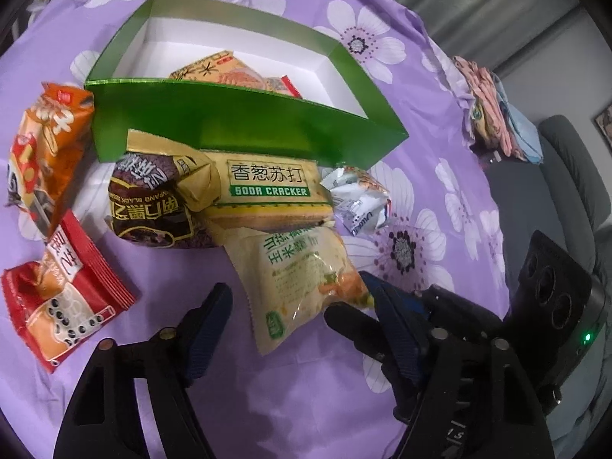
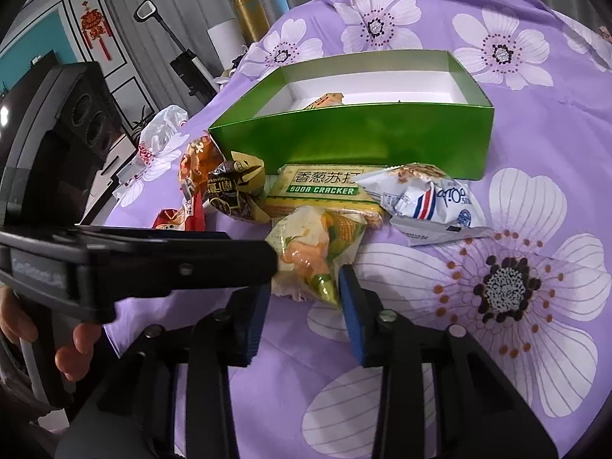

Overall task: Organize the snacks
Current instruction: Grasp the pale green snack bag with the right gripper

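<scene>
A pale corn snack packet lies on the purple cloth in front of the green box, partly on top of a soda cracker pack. My left gripper stands open around the packet's near end; its left pad is clear of the wrapper. From the right, my right gripper has both blue pads against the packet's near corner, shut on it. A right fingertip shows beside my left one. The box holds an orange packet.
An orange bag, a red milk-tea packet, a dark brown-gold packet and a crumpled white packet lie around the box. A folded cloth sits at the table's far right edge. A hand holds the left gripper.
</scene>
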`<state>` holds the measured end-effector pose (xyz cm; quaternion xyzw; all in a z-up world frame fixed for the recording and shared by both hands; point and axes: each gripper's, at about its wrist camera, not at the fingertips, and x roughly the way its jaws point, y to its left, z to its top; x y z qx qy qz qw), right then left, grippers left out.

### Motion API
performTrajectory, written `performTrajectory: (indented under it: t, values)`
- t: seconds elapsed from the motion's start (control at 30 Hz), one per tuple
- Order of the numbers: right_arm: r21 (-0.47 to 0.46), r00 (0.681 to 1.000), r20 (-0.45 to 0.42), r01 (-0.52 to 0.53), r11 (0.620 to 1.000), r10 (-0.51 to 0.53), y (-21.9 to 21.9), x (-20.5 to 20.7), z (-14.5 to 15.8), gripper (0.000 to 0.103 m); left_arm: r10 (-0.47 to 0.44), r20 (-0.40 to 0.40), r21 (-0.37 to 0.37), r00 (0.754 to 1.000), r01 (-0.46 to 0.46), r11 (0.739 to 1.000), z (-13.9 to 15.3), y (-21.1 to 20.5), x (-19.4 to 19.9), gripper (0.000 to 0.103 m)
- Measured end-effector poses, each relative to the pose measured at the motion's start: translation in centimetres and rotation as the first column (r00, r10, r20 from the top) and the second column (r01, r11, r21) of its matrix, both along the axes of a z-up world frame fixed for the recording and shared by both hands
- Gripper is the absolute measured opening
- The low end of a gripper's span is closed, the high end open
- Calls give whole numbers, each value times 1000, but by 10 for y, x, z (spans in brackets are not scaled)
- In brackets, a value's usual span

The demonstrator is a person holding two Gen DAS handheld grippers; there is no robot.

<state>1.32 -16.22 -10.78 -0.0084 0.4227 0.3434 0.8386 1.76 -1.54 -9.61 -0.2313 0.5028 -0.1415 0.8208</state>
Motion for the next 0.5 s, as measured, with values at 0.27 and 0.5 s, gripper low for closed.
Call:
performTrajectory:
  t: [0.27,0.5]
  values:
    - [-5,999,-27,-31,1000,31,3,5,-9,28,-11,-18,-10,1000,11,1000,-10,-4,6,53]
    - [-56,998,-38,-55,997,53,11,7,-12,23,5,-12,-20,1000,-6,1000,-11,-4,1,51]
